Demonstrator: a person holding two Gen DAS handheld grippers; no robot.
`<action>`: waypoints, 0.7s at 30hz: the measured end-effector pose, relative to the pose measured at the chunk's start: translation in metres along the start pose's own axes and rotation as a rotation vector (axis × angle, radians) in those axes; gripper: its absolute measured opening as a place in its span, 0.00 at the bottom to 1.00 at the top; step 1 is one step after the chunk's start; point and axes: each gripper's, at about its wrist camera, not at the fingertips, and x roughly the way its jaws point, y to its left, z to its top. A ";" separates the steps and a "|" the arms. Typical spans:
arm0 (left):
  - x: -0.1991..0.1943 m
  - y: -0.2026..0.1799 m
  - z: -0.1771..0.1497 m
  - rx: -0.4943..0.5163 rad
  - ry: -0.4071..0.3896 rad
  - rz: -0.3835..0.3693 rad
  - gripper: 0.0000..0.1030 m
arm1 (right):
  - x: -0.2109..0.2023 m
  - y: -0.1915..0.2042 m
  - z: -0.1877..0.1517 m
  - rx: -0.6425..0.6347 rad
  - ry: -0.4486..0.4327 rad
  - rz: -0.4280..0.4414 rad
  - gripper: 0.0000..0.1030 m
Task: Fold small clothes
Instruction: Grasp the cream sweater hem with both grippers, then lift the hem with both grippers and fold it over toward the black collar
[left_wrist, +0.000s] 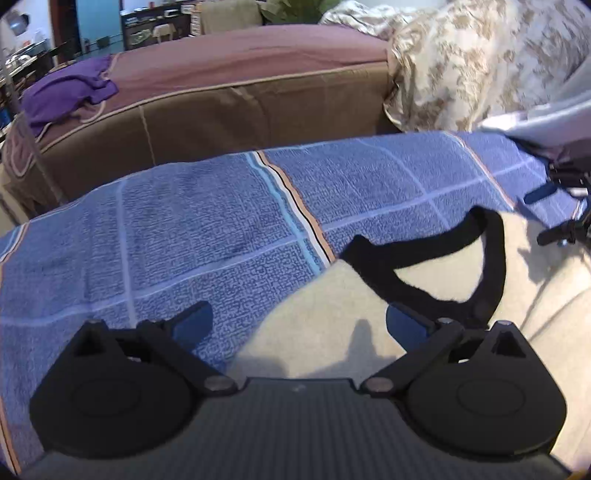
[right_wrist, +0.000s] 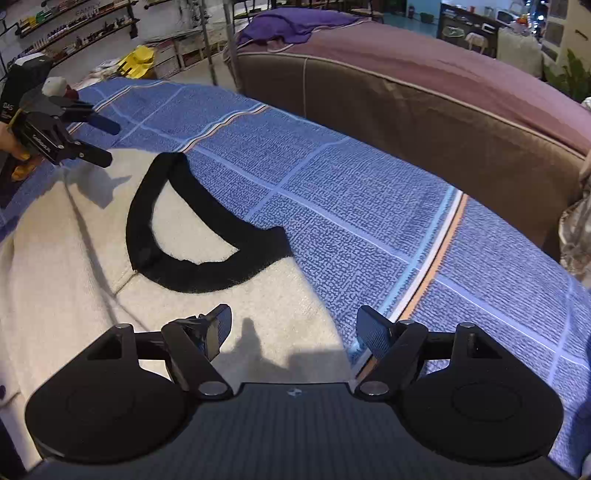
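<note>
A small cream top (left_wrist: 314, 295) with a black neckband (left_wrist: 491, 251) lies flat on a blue checked cloth (left_wrist: 184, 229). My left gripper (left_wrist: 299, 328) hovers open over the top's edge, its right finger close to the neckband, with nothing between the fingers. The right gripper (left_wrist: 546, 214) shows at the right edge, open, over the top's far side. In the right wrist view the same top (right_wrist: 74, 258) and neckband (right_wrist: 140, 221) lie ahead. There my right gripper (right_wrist: 297, 326) is open above the top's edge, and the left gripper (right_wrist: 105, 143) is open at the upper left.
A brown upholstered couch with a mauve cover (left_wrist: 240, 110) runs along the far side of the blue cloth (right_wrist: 369, 221). A purple garment (left_wrist: 66, 96) lies on it, and a beige patterned cover (left_wrist: 461, 66) is heaped at the right. Shelves (right_wrist: 74, 26) line the back wall.
</note>
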 end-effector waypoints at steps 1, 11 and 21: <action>0.013 -0.003 0.002 0.047 0.026 -0.023 0.92 | 0.006 -0.002 0.001 -0.012 0.013 0.018 1.00; 0.037 -0.020 0.009 0.252 0.043 -0.195 0.31 | 0.040 -0.009 0.003 -0.082 0.091 0.191 0.92; 0.006 -0.030 0.009 0.261 -0.003 -0.147 0.09 | 0.017 0.000 0.004 -0.058 0.036 0.188 0.15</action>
